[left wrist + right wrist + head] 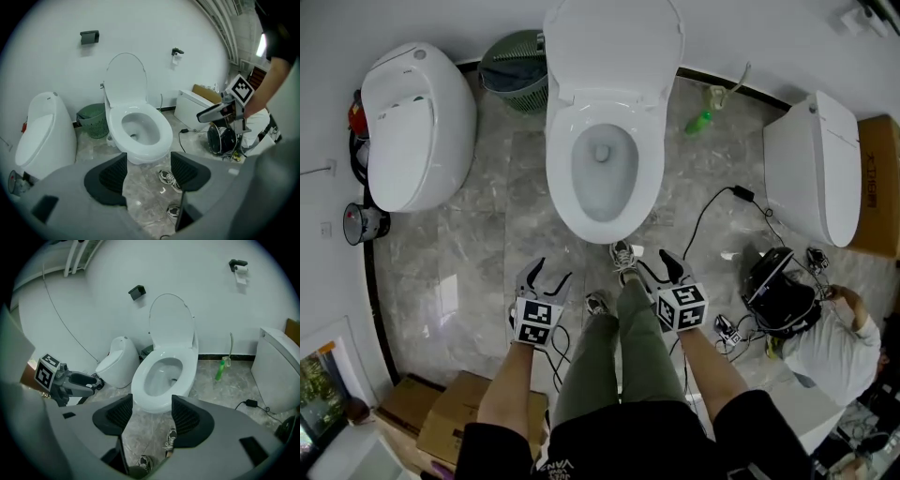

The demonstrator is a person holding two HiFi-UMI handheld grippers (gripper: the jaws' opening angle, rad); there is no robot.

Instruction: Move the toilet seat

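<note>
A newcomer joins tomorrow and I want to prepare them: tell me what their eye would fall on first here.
The white toilet in the middle of the grey floor, its lid raised against the wall, draws the eye first. Just in front of it, the left hand-held gripper and right hand-held gripper both stand open and empty. A closed left toilet and right toilet flank it, with a green basket by the wall.

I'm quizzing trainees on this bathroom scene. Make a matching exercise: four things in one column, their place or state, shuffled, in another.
1 toilet lid
2 green basket
3 green bottle
4 left gripper

a on the floor, right of the toilet
b raised upright
c open, nothing between its jaws
d left of the toilet

Pairs: 1-b, 2-d, 3-a, 4-c
</note>
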